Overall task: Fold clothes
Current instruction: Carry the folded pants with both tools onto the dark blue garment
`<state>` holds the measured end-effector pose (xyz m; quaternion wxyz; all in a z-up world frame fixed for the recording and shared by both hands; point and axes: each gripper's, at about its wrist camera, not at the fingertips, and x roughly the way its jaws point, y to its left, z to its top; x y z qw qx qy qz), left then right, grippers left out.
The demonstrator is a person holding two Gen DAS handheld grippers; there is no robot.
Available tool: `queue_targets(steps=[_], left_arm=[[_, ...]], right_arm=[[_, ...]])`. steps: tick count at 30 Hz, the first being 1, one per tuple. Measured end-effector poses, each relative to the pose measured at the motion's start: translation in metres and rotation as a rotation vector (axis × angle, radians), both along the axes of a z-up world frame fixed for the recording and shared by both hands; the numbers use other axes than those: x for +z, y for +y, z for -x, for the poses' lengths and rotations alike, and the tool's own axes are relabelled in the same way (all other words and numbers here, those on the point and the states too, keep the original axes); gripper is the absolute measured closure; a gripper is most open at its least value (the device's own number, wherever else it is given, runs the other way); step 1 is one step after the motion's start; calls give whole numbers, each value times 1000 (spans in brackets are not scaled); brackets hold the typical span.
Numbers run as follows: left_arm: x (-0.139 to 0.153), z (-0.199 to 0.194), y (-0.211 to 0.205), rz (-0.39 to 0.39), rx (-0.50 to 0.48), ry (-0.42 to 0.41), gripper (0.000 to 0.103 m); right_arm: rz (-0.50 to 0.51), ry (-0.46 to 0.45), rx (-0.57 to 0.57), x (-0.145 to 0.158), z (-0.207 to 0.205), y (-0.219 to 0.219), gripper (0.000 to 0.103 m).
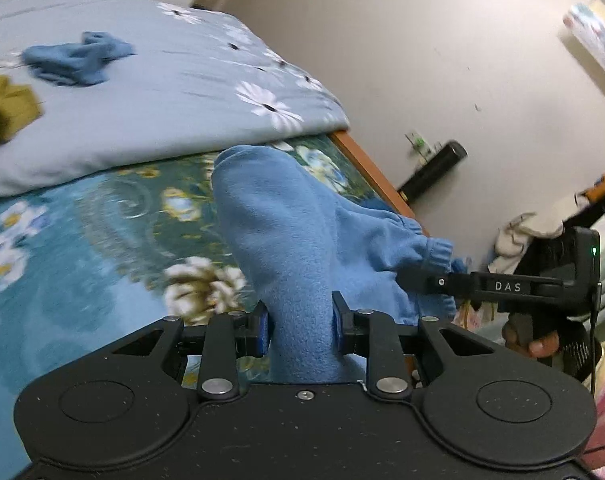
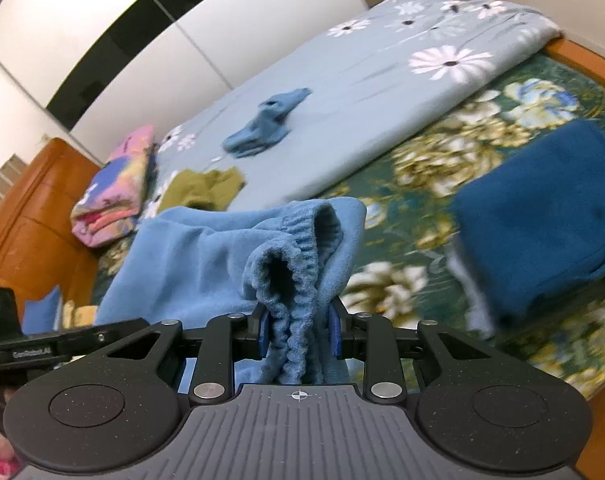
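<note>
Both grippers are clamped on the light blue fleece garment (image 1: pixel 302 232), which hangs off the bed between them, above the green floral bedspread (image 1: pixel 102 240).

Left gripper (image 1: pixel 301 326): jaws narrow, pads pinching a thick bunched column of plain fleece. Right gripper (image 2: pixel 298 330): jaws narrow, pinching the ribbed elastic band (image 2: pixel 298 248), gathered in several layers.

Risks as you stand:
- Your right grip holds a rolled wad of the band, not one clean edge. If layers slide out unevenly, the garment will sag to one side and the fold line will skew.
- Your left grip is on bulk cloth with no hem to catch. Fleece is slippery under a pinch; a quick swing could pull it free.
- Both views are smeared with motion. Laying down at that pace, the loose end could flop under itself.
- The dark blue folded piece (image 2: pixel 542 216) lies on the right of the bedspread. Set down too near it and you drag it open.
- The crumpled blue item (image 2: pixel 266 124) and the olive garment (image 2: pixel 206 188) sit farther back on the grey daisy quilt (image 2: pixel 382 80), well apart; low risk.
</note>
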<state>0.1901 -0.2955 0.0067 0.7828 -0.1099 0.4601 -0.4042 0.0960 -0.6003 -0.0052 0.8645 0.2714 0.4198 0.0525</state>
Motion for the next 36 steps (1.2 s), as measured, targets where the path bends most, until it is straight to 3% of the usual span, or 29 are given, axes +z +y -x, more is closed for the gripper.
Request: queue_targets(steps=[4,10,16,21,28,36], left_arm=[[-14,-12,-80,-9,-26,-3,77],[-34,-23,-202,-33,-19,57,77],[-51,-31,-276,-84,3,87,77],[-69,-40,-308,-142,4,112,77],[-96,-44,-322,-248,-4,177,76],[-104,-45,-321,-257,16,214,71]], right_arm=[[17,10,18,-8,-13,-71,78],[61,71,87,-11,-50,-188,78],[115,128,217,-23,-96,-261,78],[106,156,273,-45,-121,-289,78],[65,255,293,-88,-123,-308,74],[33,270,256,-105,-117,-319,69]])
